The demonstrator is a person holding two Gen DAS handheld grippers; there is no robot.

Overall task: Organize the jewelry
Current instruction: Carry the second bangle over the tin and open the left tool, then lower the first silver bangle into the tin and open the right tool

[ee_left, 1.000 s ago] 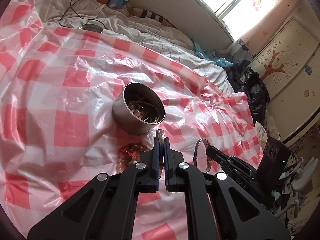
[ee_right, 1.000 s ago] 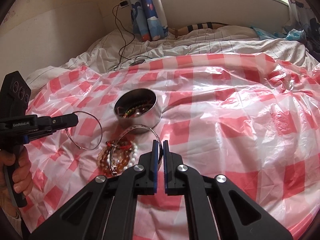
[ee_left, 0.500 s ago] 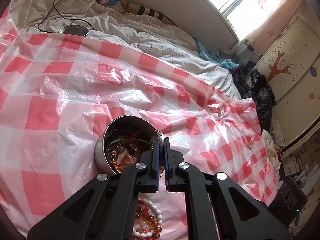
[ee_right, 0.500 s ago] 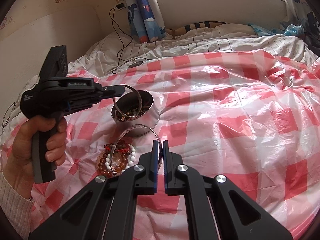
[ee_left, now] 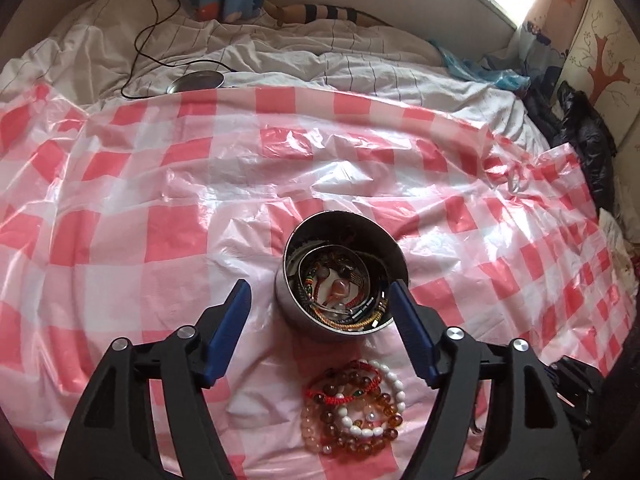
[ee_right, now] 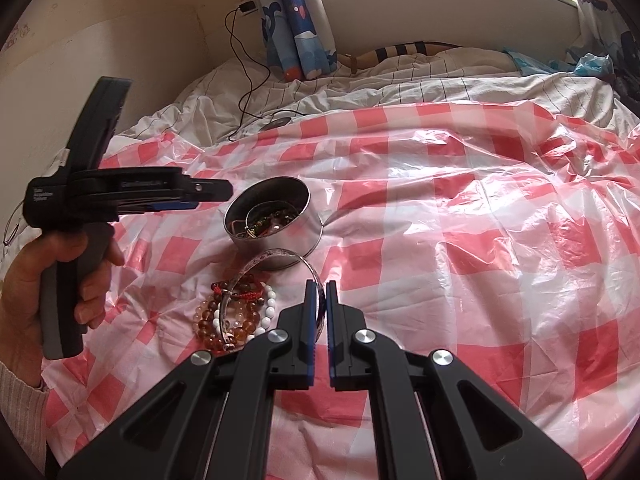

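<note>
A round metal tin (ee_left: 298,314) holding cords, beads and a thin silver ring stands on the red-checked plastic sheet (ee_left: 168,216). My left gripper (ee_left: 319,285) hovers just in front of the tin. Its jaws are opening and stand wide, with nothing pressed between the pads. In the right wrist view the left gripper (ee_right: 214,197) hangs left of the tin (ee_right: 280,244), held by a hand (ee_right: 24,280). My right gripper (ee_right: 318,290) is shut on a wide silvery bangle (ee_right: 276,253) that arches over a pile of beaded bracelets (ee_right: 236,314). That pile (ee_left: 352,404) lies in front of the tin.
A white striped duvet (ee_left: 360,68) lies past the sheet, with a black cable and a round metal disc (ee_left: 196,80) on it. Blue patterned curtains (ee_right: 296,20) hang at the back wall. Dark clothing (ee_left: 588,140) is piled at the right edge.
My left gripper carried the thin ring from the left over to the tin and opened its jaws; the ring now lies in the tin. The right gripper has kept still, shut on its bangle.
</note>
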